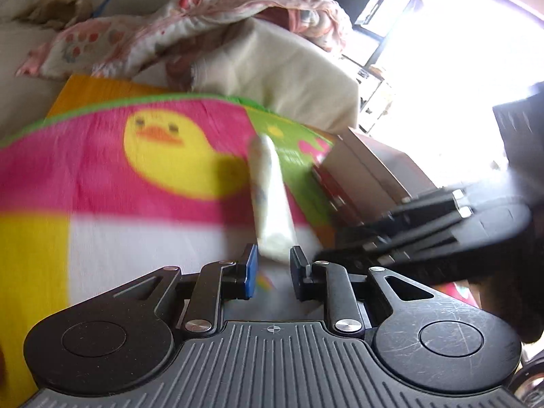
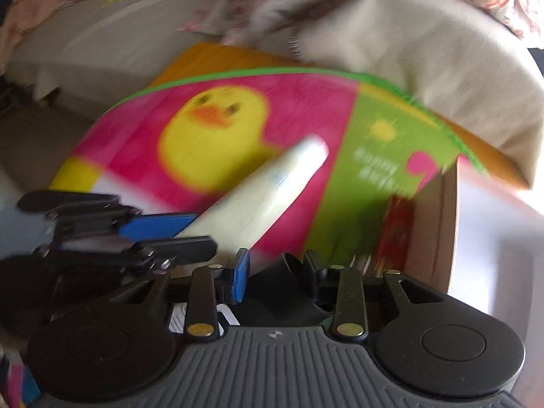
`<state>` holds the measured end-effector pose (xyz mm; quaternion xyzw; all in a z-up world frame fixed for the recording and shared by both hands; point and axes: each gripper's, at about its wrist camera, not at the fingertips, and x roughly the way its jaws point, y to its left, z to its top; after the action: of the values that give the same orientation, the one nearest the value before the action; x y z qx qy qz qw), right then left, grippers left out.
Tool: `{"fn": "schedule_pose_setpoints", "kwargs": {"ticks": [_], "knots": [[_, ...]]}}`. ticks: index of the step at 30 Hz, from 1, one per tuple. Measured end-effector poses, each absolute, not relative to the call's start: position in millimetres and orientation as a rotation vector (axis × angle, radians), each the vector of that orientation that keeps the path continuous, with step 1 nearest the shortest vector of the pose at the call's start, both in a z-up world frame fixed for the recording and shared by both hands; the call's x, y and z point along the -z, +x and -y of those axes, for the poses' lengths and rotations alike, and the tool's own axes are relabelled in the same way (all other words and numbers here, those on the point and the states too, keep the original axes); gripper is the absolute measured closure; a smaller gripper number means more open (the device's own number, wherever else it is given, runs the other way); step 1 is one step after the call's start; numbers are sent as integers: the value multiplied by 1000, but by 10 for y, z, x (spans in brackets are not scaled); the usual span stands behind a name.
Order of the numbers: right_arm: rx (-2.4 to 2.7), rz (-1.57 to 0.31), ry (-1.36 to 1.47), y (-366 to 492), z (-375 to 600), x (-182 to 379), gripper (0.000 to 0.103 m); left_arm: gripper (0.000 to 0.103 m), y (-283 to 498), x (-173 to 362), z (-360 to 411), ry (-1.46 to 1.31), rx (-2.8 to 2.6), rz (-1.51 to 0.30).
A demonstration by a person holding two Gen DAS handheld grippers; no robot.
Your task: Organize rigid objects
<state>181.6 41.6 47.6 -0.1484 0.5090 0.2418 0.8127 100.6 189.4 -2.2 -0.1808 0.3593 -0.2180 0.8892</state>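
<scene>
My left tool [image 1: 272, 265] grasps the white tube [image 1: 270, 197]; my right tool [image 2: 272, 272] is clenched on something black (blurred). Boxing into the cardboard box [image 2: 438, 224] remains.

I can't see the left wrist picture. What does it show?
The left tongs grip the near end of a white tube above a bright duck-print towel. The right tongs reach in beside a cardboard box; rumpled bedding lies behind.
</scene>
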Motion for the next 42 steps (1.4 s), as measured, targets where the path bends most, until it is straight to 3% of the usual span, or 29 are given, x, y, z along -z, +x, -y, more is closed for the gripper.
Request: {"fn": "schedule_pose_setpoints", "kwargs": {"ticks": [4, 7, 9, 10, 11, 16, 22, 24, 25, 28, 29, 32, 39, 40, 42], "knots": [[-535, -997, -349, 1205, -77, -472, 69, 80, 679, -19, -1708, -411, 461, -766], [-485, -851, -410, 756, 204, -521, 65, 80, 340, -238, -1679, -387, 375, -673], [-504, -753, -407, 461, 386, -617, 43, 79, 51, -412, -1739, -352, 284, -616], [-523, -713, -384, 335, 493, -665, 24, 79, -95, -475, -1784, -339, 229, -607], [-540, -678, -351, 216, 603, -714, 14, 79, -230, -507, -1831, -334, 170, -612], [-684, -688, -157, 36, 768, -719, 13, 79, -845, -363, -2063, -479, 73, -673], [-775, -755, -105, 271, 206, -420, 13, 79, -1097, -55, -1897, -533, 141, -773], [-747, -765, -78, 392, 111, -341, 4, 79, -1104, -51, -1849, -533, 133, -758], [-729, -780, -76, 415, 97, -332, 7, 79, -1075, -61, -1843, -541, 133, -755], [-748, -822, -102, 309, 234, -382, 49, 77, -928, -79, -1789, -549, 156, -747], [-734, -821, -103, 250, 340, -398, 60, 69, -854, -72, -1748, -543, 164, -755], [-721, -848, -94, 67, 695, -402, 81, 67, -612, -89, -1598, -513, 176, -737], [-545, -777, -151, -316, 1374, -369, 81, 62, -106, -219, -1218, -520, 289, -648], [-525, -750, -139, -357, 1475, -392, 75, 62, -140, -279, -1154, -486, 309, -611], [-467, -698, -117, -413, 1648, -437, 45, 61, -235, -382, -995, -350, 309, -564]]}}
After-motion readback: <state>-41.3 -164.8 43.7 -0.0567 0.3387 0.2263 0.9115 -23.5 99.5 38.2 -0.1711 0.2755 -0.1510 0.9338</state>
